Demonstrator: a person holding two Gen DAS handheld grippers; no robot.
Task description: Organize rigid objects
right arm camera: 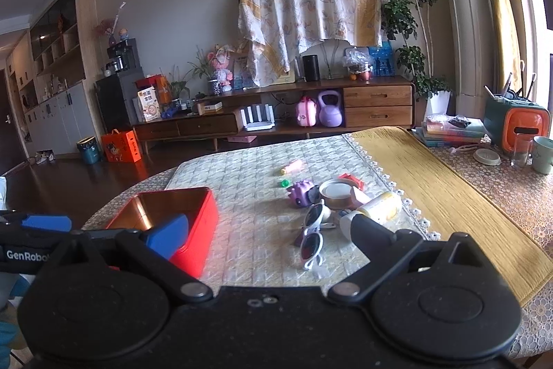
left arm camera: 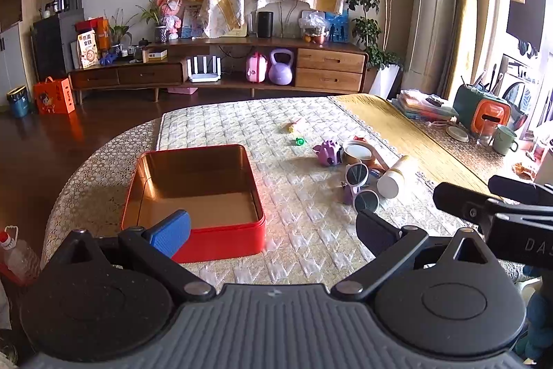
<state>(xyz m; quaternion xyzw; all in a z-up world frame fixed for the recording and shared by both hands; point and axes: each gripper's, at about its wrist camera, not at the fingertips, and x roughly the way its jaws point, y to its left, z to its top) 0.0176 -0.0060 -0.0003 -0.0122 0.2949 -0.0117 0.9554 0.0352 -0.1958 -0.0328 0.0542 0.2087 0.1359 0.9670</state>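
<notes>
Both my grippers hang above the near edge of the surface with nothing in them: the left gripper (left arm camera: 273, 227) has its jaws spread wide over the near rim of the red tin box (left arm camera: 193, 196), and the right gripper (right arm camera: 269, 237) is spread just as wide, pointing toward the heap of small things. The box sits empty near the left edge of the quilted cloth (left arm camera: 293, 189), so I judge that no sorting is done yet and the first pick is the step in hand. The heap lies toward the middle-right of the cloth: white-framed sunglasses (right arm camera: 312, 237) nearest me, a white and yellow bottle (right arm camera: 375, 208) touching them on the right, a roll of tape (right arm camera: 337, 192) and a purple toy (right arm camera: 300, 192) just behind. A small green piece (right arm camera: 284, 183) and a pink and yellow item (right arm camera: 293, 166) lie apart toward the far edge. To do this well I would start with the right gripper on the bottle, since it is nearest and lies free on one side; I would close across its round body, not along it, so it cannot roll away. The sunglasses look light and awkward, so I would take them by the bridge, lifting slowly lest they drag a neighbour.
</notes>
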